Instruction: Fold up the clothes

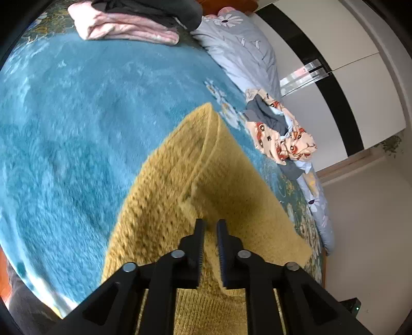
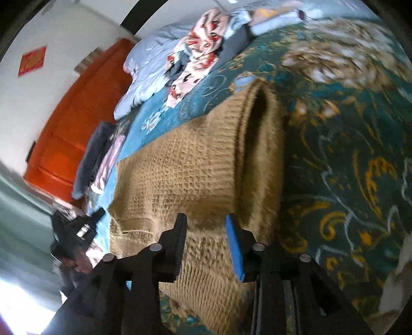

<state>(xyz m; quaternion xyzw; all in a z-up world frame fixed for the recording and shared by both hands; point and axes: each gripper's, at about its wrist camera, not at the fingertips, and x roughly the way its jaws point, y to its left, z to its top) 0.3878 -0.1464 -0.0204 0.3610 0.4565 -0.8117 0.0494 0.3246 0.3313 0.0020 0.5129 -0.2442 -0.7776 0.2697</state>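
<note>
A: Left wrist view?
B: Left gripper [image 1: 210, 226] clamped on the edge of the mustard knit sweater [image 1: 180, 180]. The garment runs away toward 12 o'clock over the blue blanket [image 1: 64, 123] on the bed. Pink and dark folded pile [image 1: 128, 23] at 11, unsorted clothes [image 1: 280, 131] at 2.
A: Right wrist view?
B: Right gripper [image 2: 206, 223] pinching the sweater [image 2: 195, 159] edge too, the long axis toward 12 and an open cuff or hem at 1. Both grippers equally near; each holds one edge.

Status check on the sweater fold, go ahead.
Left gripper and right gripper both clamped on the mustard knit sweater. Sweater lifted, draping over the teal blanket. Folded pink pile well clear.
</note>
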